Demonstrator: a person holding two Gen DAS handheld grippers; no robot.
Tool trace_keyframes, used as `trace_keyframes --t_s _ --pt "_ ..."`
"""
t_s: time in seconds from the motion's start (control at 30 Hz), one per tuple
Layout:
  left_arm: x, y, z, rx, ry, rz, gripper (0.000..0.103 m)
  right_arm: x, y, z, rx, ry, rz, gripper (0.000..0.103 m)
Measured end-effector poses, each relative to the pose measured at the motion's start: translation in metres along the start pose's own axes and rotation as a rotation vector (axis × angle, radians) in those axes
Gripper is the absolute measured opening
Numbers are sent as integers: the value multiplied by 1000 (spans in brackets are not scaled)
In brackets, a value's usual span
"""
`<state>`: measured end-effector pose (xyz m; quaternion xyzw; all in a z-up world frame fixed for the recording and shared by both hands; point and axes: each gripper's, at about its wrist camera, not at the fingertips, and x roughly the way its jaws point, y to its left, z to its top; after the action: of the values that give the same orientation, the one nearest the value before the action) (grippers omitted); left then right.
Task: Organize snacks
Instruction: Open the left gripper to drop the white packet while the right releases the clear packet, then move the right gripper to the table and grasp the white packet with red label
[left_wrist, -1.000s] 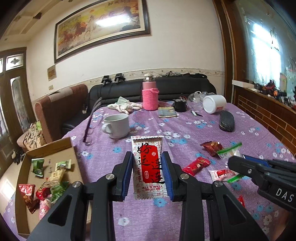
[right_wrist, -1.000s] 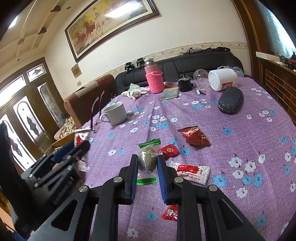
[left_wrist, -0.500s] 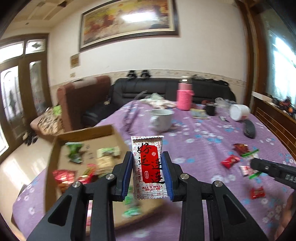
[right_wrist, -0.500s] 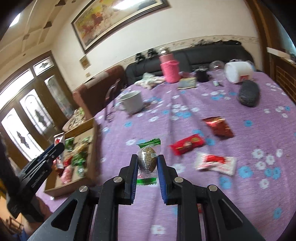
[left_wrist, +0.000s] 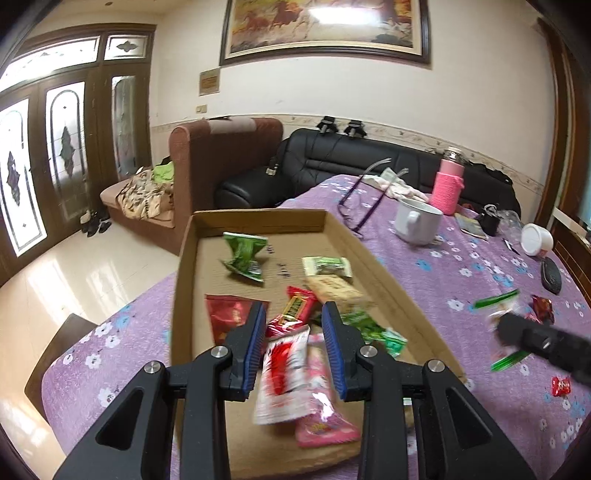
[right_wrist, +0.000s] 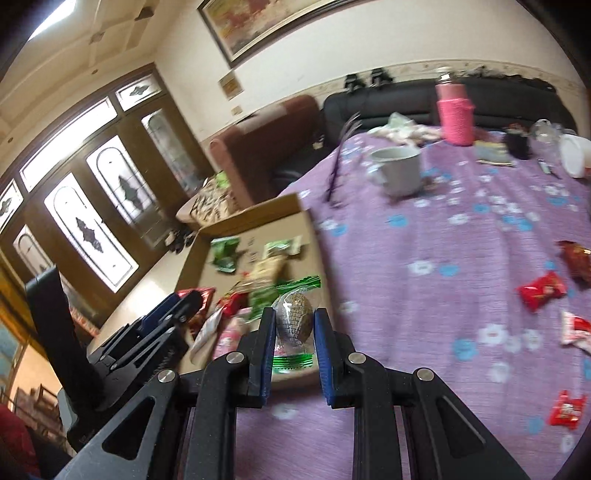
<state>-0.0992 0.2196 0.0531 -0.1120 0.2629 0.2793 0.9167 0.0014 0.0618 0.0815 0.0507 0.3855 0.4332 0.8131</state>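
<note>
Red-and-white sachet (left_wrist: 282, 376): a second ago clamped upright over the table; now loose and tilted over the cardboard tray's (left_wrist: 258, 216) near end, so judged just released.
Left gripper (left_wrist: 293, 347): jaws apart, above the tray.
Right gripper (right_wrist: 294, 343): clamped on a green-edged clear-wrapped snack (right_wrist: 293, 321), now beside the tray.
Tray contents: green, red and pink packets.
Table (right_wrist: 424, 240): several red snacks left.

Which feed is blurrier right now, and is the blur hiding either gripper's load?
Right wrist view: heavier motion smear across tablecloth and mug, yet the clear-wrapped snack between its fingers stays sharp. Left wrist view: box fairly crisp; white-and-red packet smeared below the open jaws.
</note>
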Motion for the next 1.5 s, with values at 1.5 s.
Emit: trace_keyframes --t_s 1.5 --pt "-8 6 1 -39 -97 30 65 -13 -29 -4 62 -18 0 25"
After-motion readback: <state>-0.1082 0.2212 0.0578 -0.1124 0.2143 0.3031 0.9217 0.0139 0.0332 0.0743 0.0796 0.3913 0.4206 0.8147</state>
